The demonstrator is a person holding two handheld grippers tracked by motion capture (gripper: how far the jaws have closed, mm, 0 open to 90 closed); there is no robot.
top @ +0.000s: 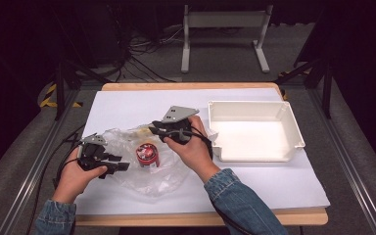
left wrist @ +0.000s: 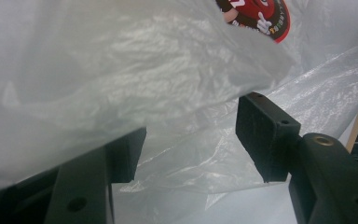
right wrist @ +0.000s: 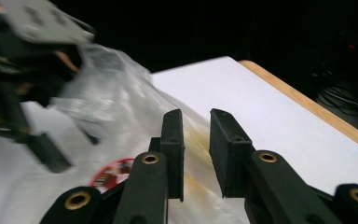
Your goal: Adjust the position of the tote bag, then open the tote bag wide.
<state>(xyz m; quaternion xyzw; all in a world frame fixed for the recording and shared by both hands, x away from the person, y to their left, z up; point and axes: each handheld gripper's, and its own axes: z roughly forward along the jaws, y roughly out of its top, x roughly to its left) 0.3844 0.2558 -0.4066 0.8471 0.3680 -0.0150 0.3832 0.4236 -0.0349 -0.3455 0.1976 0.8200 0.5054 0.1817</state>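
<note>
A crumpled clear plastic bag (top: 149, 178) lies on the white sheet (top: 274, 186), with a round red printed package (top: 147, 153) inside it. My left gripper (top: 122, 166) rests at the bag's left edge and points right. In the left gripper view its jaws stand apart (left wrist: 191, 135), the bag film (left wrist: 121, 70) drapes over the left jaw, and the red package (left wrist: 256, 16) sits beyond. My right gripper (top: 154, 128) hovers over the bag's far edge. Its jaws (right wrist: 196, 114) leave a narrow gap with nothing pinched, above the bag (right wrist: 116, 93) and red package (right wrist: 112, 175).
An empty white tray (top: 254, 154) stands to the right of the bag, close to my right hand. The wooden table edge (top: 200, 215) runs along the front. A white metal stand (top: 225, 19) and cables sit on the floor beyond the table.
</note>
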